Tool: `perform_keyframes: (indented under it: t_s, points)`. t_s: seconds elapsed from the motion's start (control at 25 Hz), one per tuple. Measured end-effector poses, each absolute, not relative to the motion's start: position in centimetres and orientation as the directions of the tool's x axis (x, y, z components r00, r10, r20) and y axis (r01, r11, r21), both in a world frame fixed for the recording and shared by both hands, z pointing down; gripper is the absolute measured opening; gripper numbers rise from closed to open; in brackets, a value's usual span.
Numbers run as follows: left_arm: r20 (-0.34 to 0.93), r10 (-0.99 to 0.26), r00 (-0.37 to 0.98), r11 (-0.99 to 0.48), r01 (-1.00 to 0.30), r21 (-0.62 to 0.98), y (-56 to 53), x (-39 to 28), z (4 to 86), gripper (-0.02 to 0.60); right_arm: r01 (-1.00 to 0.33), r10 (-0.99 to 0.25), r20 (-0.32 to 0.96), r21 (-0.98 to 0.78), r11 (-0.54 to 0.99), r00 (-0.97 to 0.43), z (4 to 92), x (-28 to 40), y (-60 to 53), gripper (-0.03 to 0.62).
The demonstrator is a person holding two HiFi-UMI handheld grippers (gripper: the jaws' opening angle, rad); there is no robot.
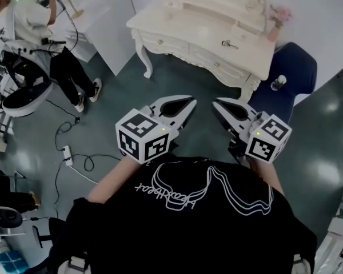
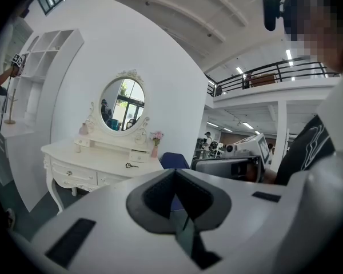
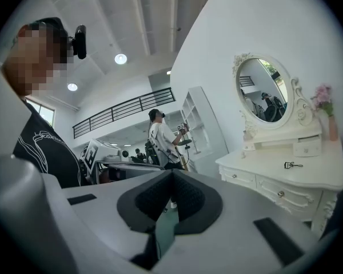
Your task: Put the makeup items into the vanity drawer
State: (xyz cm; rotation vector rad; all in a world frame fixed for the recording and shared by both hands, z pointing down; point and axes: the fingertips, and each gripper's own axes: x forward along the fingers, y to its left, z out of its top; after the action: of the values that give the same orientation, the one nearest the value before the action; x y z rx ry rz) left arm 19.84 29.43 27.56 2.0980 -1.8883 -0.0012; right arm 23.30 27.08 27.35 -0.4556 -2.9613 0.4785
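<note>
Seen from above, a person in a black T-shirt holds two grippers at chest height, side by side, both aimed at a cream vanity (image 1: pixel 160 24) standing well apart across a dark floor. The left gripper (image 1: pixel 188 103) has its jaws pressed together with nothing between them; the right gripper (image 1: pixel 217 104) is the same, closed and empty. The vanity's front drawers are closed. A small dark eyelash curler (image 1: pixel 228 43) lies on the tabletop toward its right end, just in front of the raised shelf under the oval mirror (image 3: pixel 264 96). Pink flowers in a vase (image 1: pixel 277 16) stand at the back right corner. A small bottle (image 1: pixel 278 83) stands on a navy chair (image 1: pixel 300 67) just beside the vanity's right end. Another person (image 1: pixel 28 21) stands at white shelves far left.
</note>
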Motion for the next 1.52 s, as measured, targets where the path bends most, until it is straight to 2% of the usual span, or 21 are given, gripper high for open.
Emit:
perform_keyframes:
  t_s: [0.44, 0.76, 1.04, 1.52]
  points:
    - [0.249, -0.957, 0.146, -0.075, -0.958, 0.275, 27.7, 18.6, 29.6, 0.002, 0.243, 0.295, 0.087, -0.375, 0.895, -0.952, 29.5, 22.2, 25.6, 0.005]
    - [0.258, -0.955, 0.145, -0.060, -0.949, 0.311, 25.4, 14.3, 31.3, 0.002, 0.238, 0.305, 0.116, -0.395, 0.887, -0.945, 31.1, 17.7, 23.0, 0.005]
    - [0.271, -0.953, 0.133, -0.032, -0.938, 0.345, 22.5, 6.5, 32.0, 0.002, 0.237, 0.316, 0.131, -0.417, 0.878, -0.940, 31.5, 10.0, 19.7, 0.005]
    - [0.307, -0.936, 0.173, -0.043, -0.921, 0.388, 15.8, -11.5, 32.5, 0.002, 0.162, 0.272, 0.184, -0.459, 0.873, -0.945, 32.2, -7.2, 12.9, 0.005]
